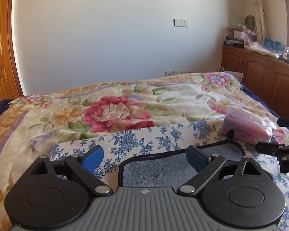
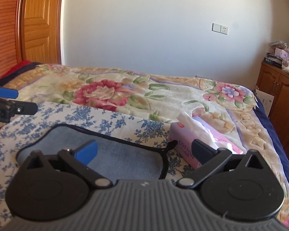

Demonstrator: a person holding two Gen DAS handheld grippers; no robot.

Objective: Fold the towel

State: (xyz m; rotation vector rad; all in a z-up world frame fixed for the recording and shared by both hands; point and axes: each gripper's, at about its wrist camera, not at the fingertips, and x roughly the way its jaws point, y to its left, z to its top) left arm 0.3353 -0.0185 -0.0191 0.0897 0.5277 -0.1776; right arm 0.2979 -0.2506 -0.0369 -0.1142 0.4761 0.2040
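A small blue-grey towel (image 1: 163,169) with a black edge lies flat on a white cloth with blue flowers (image 1: 136,136) on the bed. It also shows in the right wrist view (image 2: 121,159). My left gripper (image 1: 144,156) is open and empty, just above the towel's far left corner. My right gripper (image 2: 144,150) is open and empty, over the towel's right edge, near its black hanging loop (image 2: 171,144). Each gripper shows at the edge of the other's view: the right gripper in the left wrist view (image 1: 277,134), the left gripper in the right wrist view (image 2: 17,101).
A pink tissue box (image 2: 200,146) lies just right of the towel, also in the left wrist view (image 1: 246,127). A floral blanket (image 1: 115,107) covers the bed. A wooden cabinet (image 1: 260,73) stands at the right, a wooden door (image 2: 38,23) at the left.
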